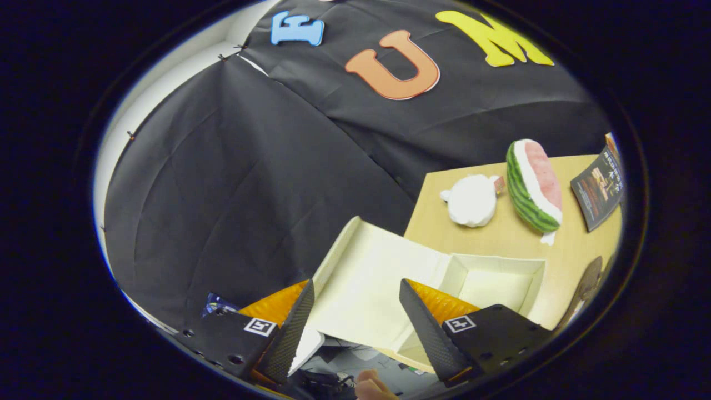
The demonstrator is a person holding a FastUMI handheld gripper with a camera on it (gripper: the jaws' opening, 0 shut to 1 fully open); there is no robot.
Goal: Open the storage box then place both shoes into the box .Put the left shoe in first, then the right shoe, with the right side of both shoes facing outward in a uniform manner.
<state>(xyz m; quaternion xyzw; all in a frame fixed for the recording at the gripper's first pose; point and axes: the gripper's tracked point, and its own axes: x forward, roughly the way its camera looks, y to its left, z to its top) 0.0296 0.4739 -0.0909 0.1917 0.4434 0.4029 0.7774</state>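
Observation:
The cream storage box [533, 300] stands open on the wooden table [439, 216], its inside bare. Its lid [366, 261] is folded back flat and hangs past the table's edge. My gripper [355, 286] is open, fingers wide apart, and the lid shows in the gap between them and just beyond; neither finger presses on it. A brown curved thing [587, 286], perhaps a shoe, lies beside the box on the side away from the lid, too cut off to tell.
Beyond the box lie a white plush toy [472, 200], a plush watermelon slice [533, 186] and a dark booklet [600, 189]. A person's hand [371, 386] shows below the fingers. The booth's black cloth wall rises behind the table.

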